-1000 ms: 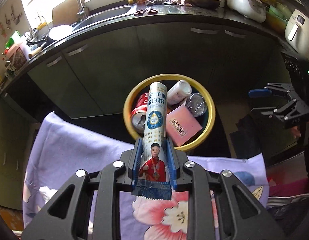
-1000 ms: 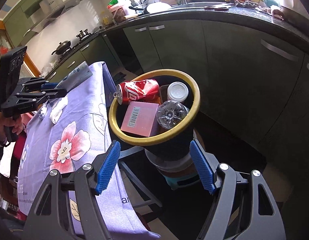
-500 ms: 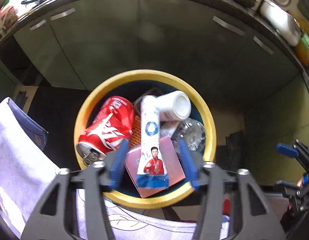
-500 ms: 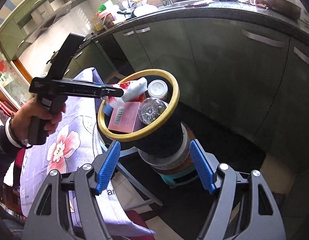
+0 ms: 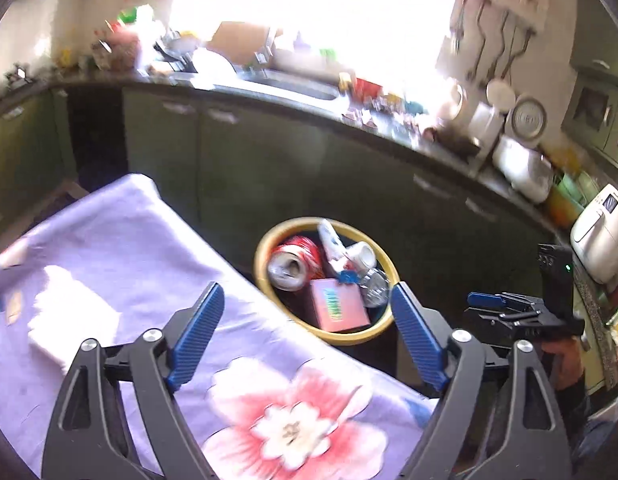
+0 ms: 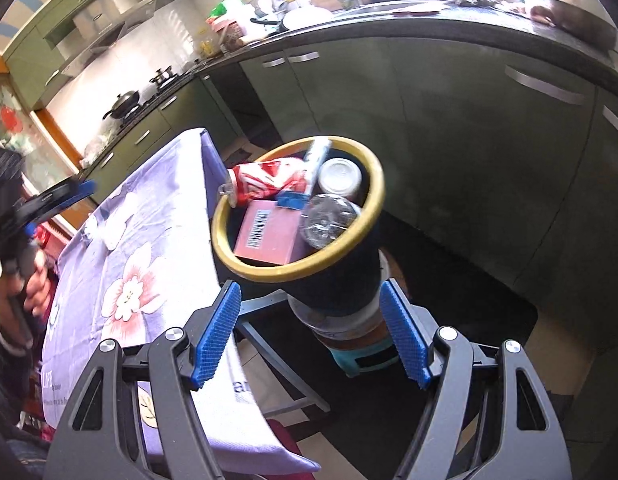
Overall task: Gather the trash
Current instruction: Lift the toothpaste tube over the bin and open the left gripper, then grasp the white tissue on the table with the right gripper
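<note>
The yellow-rimmed black bin point(image 5: 265, 280) point(image 6: 375, 200) stands beside the table. In it lie a red can point(image 5: 293, 260) point(image 6: 269, 180), a pink box point(image 5: 339, 308) point(image 6: 269, 232), a clear bottle point(image 5: 373, 284) point(image 6: 329, 220), a white cup point(image 5: 361, 254) point(image 6: 341, 176) and the long white packet point(image 5: 331, 240) point(image 6: 315, 164). My left gripper point(image 5: 307, 332) point(image 6: 75, 192) hovers over the tablecloth short of the bin, its jaws opening with nothing between them. My right gripper point(image 6: 311, 336) point(image 5: 489, 308) stands open and holds nothing, low beside the bin.
A purple floral cloth point(image 5: 149, 264) point(image 6: 149, 216) covers the table, with a white crumpled tissue point(image 5: 69, 312) on it. Dark green kitchen cabinets point(image 6: 449, 120) and a cluttered countertop point(image 5: 309, 92) curve behind the bin. A blue stool point(image 6: 361, 360) bears the bin.
The left gripper let go of the white packet, which now lies in the bin, then drew back over the table with its jaws spread wider. The right gripper stayed put.
</note>
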Demonstrator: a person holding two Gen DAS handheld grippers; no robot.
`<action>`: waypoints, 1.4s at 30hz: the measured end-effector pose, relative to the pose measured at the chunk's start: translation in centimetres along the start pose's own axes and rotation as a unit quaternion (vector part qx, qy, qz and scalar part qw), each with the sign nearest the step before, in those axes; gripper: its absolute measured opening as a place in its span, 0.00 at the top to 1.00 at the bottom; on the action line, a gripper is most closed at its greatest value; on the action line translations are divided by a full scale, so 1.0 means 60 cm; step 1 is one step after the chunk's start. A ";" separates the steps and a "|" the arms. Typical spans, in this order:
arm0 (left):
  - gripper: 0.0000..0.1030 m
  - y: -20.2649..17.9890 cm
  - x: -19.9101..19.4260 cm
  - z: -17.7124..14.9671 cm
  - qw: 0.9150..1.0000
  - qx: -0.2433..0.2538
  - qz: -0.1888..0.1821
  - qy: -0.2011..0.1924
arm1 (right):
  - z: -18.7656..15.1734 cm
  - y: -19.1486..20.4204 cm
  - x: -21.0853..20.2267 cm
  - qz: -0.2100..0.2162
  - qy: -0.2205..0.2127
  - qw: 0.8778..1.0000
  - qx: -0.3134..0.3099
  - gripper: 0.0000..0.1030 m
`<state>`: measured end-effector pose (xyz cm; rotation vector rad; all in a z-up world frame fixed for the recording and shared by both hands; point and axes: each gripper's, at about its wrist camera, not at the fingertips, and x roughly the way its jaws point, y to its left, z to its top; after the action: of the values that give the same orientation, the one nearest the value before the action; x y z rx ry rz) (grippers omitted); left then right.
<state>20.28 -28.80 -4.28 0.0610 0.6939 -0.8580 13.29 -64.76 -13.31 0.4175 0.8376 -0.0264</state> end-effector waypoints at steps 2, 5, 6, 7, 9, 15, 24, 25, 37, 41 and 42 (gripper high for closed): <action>0.15 0.021 -0.066 -0.034 0.998 0.006 0.032 -0.055 | 0.007 0.022 0.006 0.003 0.003 1.000 -0.014 0.30; 0.14 0.064 -0.145 -0.077 0.992 -0.002 0.069 -0.105 | 0.017 0.064 0.019 0.009 0.011 0.999 -0.039 0.30; 0.14 0.079 -0.168 -0.091 0.989 -0.007 0.082 -0.121 | 0.023 0.081 0.024 0.011 0.014 0.999 -0.050 0.30; 0.13 0.092 -0.189 -0.103 0.986 -0.009 0.098 -0.137 | 0.027 0.097 0.029 0.012 0.017 0.998 -0.060 0.30; 0.12 0.114 -0.220 -0.121 0.977 -0.005 0.135 -0.163 | 0.039 0.134 0.043 0.012 0.023 0.996 -0.080 0.30; 0.10 0.166 -0.305 -0.173 0.956 -0.001 0.205 -0.210 | 0.076 0.288 0.093 0.058 0.040 0.983 -0.170 0.30; 0.08 0.194 -0.338 -0.204 0.956 -0.027 0.203 -0.212 | 0.078 0.552 0.242 0.124 0.075 0.922 -0.359 0.31; 0.08 0.195 -0.339 -0.204 0.955 -0.028 0.204 -0.212 | 0.075 0.572 0.263 0.113 0.085 0.918 -0.371 0.35; 0.07 0.188 -0.323 -0.214 0.962 -0.022 0.191 -0.193 | 0.064 0.626 0.402 0.080 0.156 0.904 -0.390 0.51; 0.07 0.189 -0.322 -0.214 0.963 -0.024 0.191 -0.190 | 0.060 0.626 0.406 0.069 0.153 0.904 -0.394 0.87; 0.07 0.190 -0.321 -0.214 0.963 -0.026 0.190 -0.190 | 0.061 0.625 0.403 0.070 0.151 0.905 -0.392 0.91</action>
<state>12.83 -4.14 -5.56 -0.0173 0.3262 -0.4611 39.14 -28.26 -15.62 -0.2918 1.0427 0.5090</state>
